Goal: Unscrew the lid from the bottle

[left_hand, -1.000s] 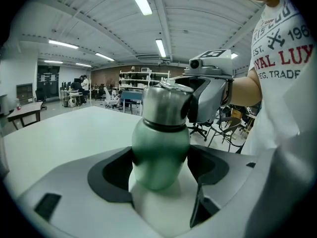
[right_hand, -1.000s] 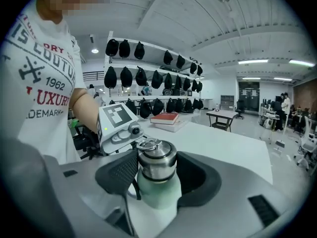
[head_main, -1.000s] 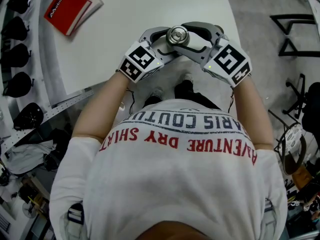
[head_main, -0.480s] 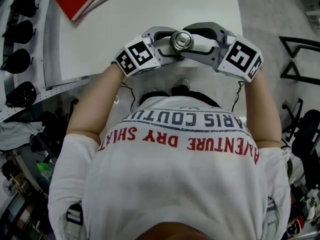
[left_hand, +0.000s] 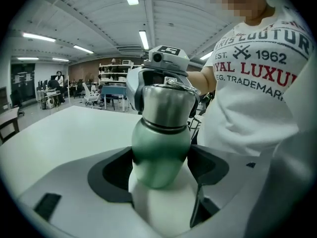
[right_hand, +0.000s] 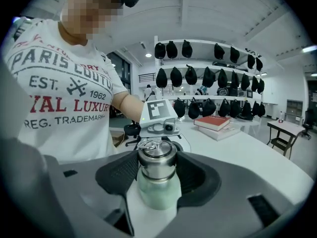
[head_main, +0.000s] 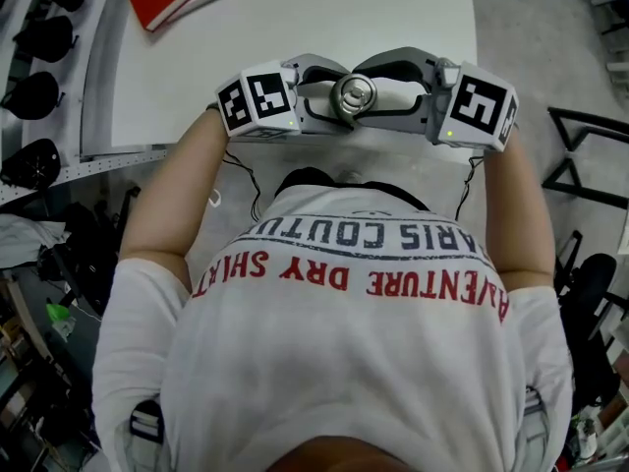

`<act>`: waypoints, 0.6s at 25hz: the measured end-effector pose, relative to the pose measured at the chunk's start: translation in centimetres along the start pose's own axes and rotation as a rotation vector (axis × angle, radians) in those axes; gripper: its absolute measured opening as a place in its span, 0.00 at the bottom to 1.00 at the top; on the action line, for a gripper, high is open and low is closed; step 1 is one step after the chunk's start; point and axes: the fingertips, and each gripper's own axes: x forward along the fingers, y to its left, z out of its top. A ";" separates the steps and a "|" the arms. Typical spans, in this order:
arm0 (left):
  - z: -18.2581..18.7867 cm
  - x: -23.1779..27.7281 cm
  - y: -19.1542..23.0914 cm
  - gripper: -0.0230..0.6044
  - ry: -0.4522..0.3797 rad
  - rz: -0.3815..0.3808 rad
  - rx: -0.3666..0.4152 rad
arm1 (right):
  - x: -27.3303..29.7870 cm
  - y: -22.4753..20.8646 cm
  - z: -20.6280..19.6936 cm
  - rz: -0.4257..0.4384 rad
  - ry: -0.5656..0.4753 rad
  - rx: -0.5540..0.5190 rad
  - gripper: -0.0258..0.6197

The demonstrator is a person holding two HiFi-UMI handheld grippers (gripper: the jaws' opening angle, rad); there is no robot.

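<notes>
Left fingers (left_hand: 115, 171) closed on the green bottle (left_hand: 161, 143) body between them. Right fingers (right_hand: 198, 177), fairly wide, grip the steel lid (right_hand: 156, 163) between them. Lid sits on the neck: unscrewing unfinished, lift-off outstanding.

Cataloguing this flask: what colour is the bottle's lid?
Silver metal; the lid tops a pale green bottle, clearest in the right gripper view.

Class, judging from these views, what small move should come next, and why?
Probably roll the right gripper to twist the lid: its jaws clamp the lid, not yet off, and the left gripper clamps the bottle below it.
</notes>
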 end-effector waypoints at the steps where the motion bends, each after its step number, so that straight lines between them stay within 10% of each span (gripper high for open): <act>1: 0.0 0.0 0.0 0.62 0.003 -0.004 0.000 | 0.0 0.0 0.0 0.014 -0.004 0.000 0.42; 9: 0.3 0.1 0.0 0.62 -0.006 0.003 -0.002 | 0.0 0.1 0.0 -0.007 0.049 0.043 0.50; 15: -0.1 -0.3 0.1 0.62 -0.024 0.038 -0.019 | -0.2 -0.4 1.6 -0.191 -0.013 0.123 0.53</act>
